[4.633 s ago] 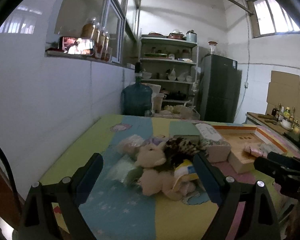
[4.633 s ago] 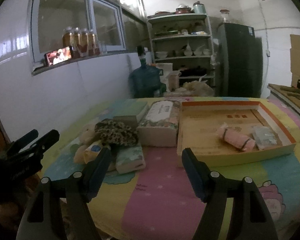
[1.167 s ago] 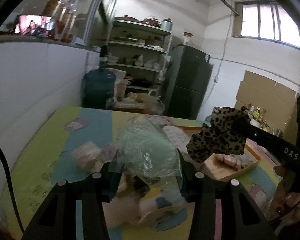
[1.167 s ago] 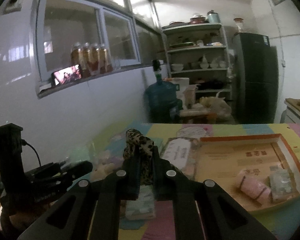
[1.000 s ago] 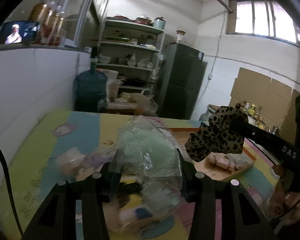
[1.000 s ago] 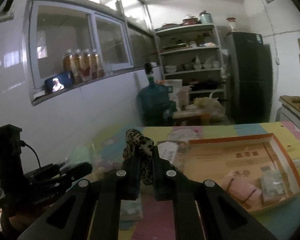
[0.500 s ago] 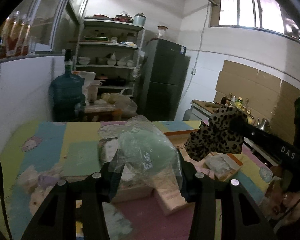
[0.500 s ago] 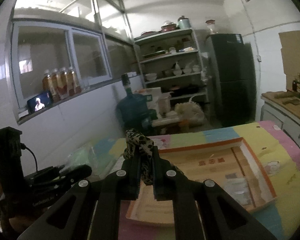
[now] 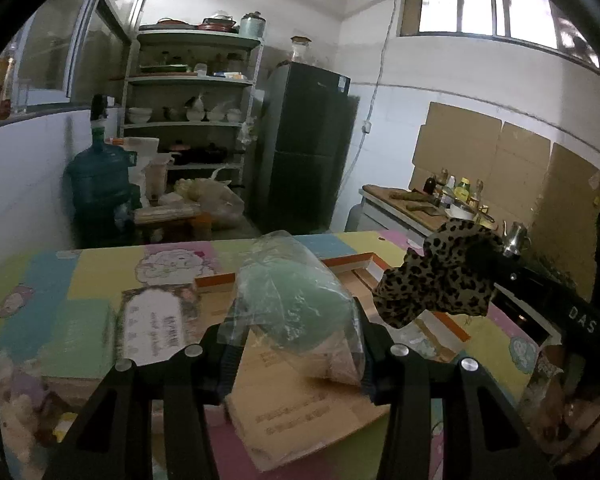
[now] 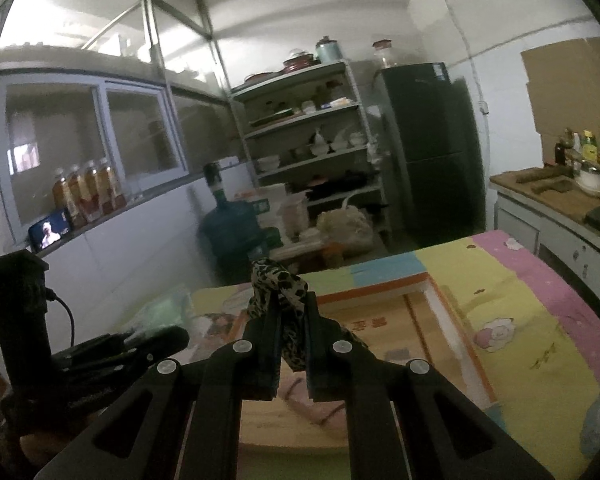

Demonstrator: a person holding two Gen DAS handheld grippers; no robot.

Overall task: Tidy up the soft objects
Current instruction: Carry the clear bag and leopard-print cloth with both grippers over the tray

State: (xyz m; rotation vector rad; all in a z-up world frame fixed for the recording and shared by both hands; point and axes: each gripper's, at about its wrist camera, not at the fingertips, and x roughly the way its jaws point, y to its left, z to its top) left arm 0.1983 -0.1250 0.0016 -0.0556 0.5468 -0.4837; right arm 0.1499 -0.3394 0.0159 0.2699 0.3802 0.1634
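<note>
Midway: left gripper [image 9: 296, 344] pinching bagged green item [image 9: 296, 300], right gripper [image 10: 292, 344] pressed on leopard scrunchie [image 10: 278, 284], both above cardboard tray [image 10: 452, 320]; unreleased. Plush toy [image 9: 16, 404] waiting near left.

Shallow orange-rimmed tray [image 10: 416, 280] sits on the worktop [image 10: 540, 320]; open air above it. Tray's left: tissue box [image 9: 156, 324] and green pack [image 9: 80, 332] crowd the surface. Tray's right: bare mat strip, clear passage. Inside the tray, a pink roll [image 10: 312, 412] takes the near end; far end bare. Beyond the tray, water jug [image 10: 232, 228] and shelf rack [image 10: 312, 132] stand off the worktop.
</note>
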